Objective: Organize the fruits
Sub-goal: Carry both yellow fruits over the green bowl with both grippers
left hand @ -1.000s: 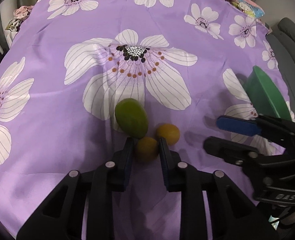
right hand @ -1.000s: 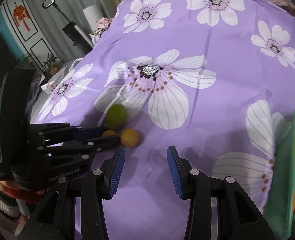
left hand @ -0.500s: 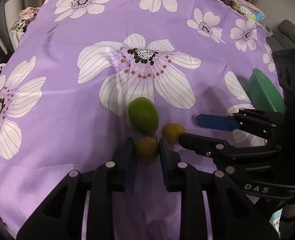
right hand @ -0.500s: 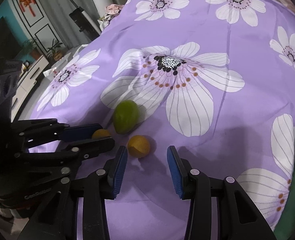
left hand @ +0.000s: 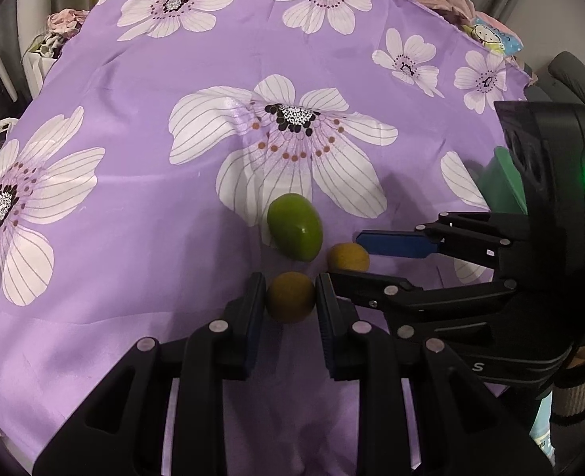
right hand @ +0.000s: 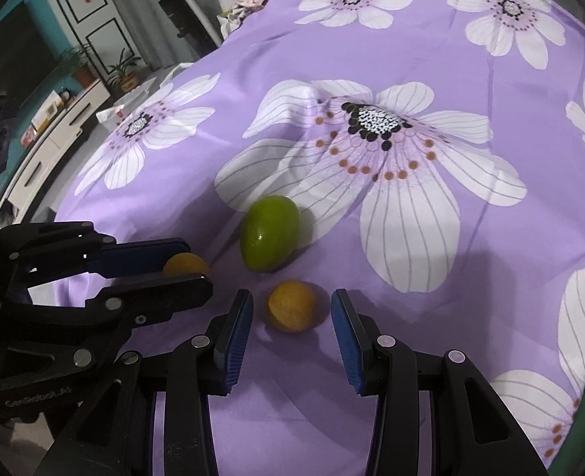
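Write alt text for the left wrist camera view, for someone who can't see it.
The left gripper is shut on a small orange fruit on a purple floral tablecloth. Just beyond lie a green mango and a second small orange fruit, which the right gripper, reaching in from the right, brackets with open jaws.

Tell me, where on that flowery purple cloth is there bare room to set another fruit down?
Free: the cloth left of the green fruit, toward the big flower at the left edge, and the stretch beyond the central flower. Crowded: just below the green fruit, where the left gripper clamps one small orange fruit and the right gripper straddles the other.
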`<state>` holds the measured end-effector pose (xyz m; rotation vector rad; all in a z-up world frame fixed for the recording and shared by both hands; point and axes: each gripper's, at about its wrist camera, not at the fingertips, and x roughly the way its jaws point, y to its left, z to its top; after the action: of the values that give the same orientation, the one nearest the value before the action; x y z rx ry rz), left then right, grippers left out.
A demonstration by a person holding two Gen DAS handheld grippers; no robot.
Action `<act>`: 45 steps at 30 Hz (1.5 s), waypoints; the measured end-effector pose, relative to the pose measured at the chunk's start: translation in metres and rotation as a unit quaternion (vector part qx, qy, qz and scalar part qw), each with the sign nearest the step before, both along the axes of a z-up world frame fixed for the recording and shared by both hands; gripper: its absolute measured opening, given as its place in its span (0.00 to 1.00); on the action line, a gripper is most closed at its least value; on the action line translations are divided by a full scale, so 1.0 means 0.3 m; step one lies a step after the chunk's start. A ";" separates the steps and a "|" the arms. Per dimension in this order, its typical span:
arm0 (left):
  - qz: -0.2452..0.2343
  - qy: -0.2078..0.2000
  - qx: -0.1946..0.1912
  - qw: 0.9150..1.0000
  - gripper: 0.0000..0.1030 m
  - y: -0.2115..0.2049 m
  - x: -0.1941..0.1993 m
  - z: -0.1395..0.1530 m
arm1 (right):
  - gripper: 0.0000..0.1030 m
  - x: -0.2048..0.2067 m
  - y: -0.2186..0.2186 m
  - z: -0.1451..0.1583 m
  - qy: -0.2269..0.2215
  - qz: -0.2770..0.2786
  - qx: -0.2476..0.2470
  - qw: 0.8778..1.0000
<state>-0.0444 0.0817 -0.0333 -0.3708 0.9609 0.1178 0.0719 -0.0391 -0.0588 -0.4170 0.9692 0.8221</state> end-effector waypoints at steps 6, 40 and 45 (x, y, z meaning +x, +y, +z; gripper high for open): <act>-0.002 0.001 0.001 1.000 0.25 0.001 0.003 -0.001 | 0.29 0.005 -0.003 -0.008 -0.004 0.002 -0.006 1.000; -0.035 -0.010 0.035 0.999 0.25 -0.161 -0.013 0.069 | 0.28 -0.186 -0.281 0.144 -0.029 -0.058 0.109 0.992; -0.041 -0.013 0.042 0.998 0.25 -0.192 -0.007 0.081 | 0.28 -0.198 -0.305 0.160 -0.036 -0.060 0.120 0.990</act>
<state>-0.0466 0.0241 -0.0089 -0.2550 0.9411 0.0775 0.0126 -0.1305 -0.0107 -0.1784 0.8086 0.7965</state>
